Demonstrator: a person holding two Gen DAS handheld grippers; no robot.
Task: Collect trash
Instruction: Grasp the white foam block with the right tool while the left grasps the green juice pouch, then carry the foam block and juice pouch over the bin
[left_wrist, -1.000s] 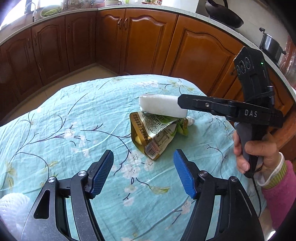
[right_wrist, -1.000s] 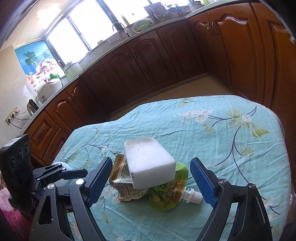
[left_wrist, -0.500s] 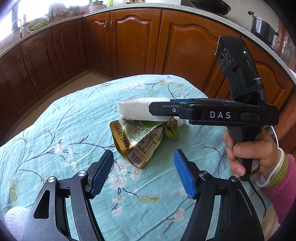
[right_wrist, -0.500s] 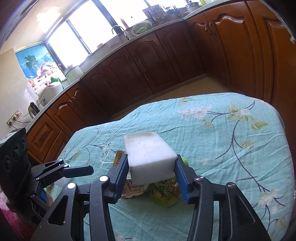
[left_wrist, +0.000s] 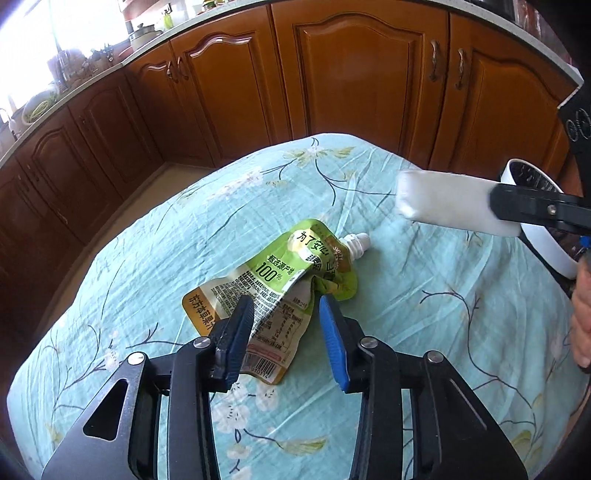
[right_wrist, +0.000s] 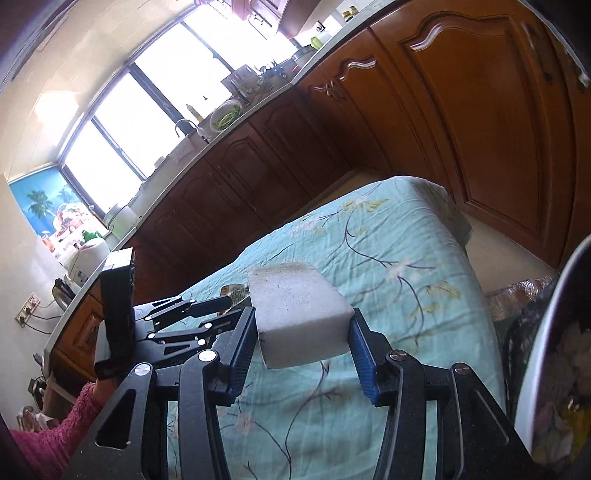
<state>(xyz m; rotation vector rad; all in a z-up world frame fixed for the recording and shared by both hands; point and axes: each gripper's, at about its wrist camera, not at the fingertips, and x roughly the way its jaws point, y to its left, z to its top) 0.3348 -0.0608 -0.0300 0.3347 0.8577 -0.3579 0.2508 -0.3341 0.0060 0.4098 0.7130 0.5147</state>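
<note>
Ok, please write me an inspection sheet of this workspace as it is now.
Surface: table under wrinkled turquoise floral cloth.
Job's things: crumpled green-gold spouted drink pouch lies on the cloth; white foam block held above the cloth.
Clutter: nothing seen.
Grippers: left gripper open, fingers either side of the pouch's lower edge; right gripper shut on the block.
Cables: nothing seen on table.
Surroundings: brown wooden cabinets; white-rimmed bin beside the table.
</note>
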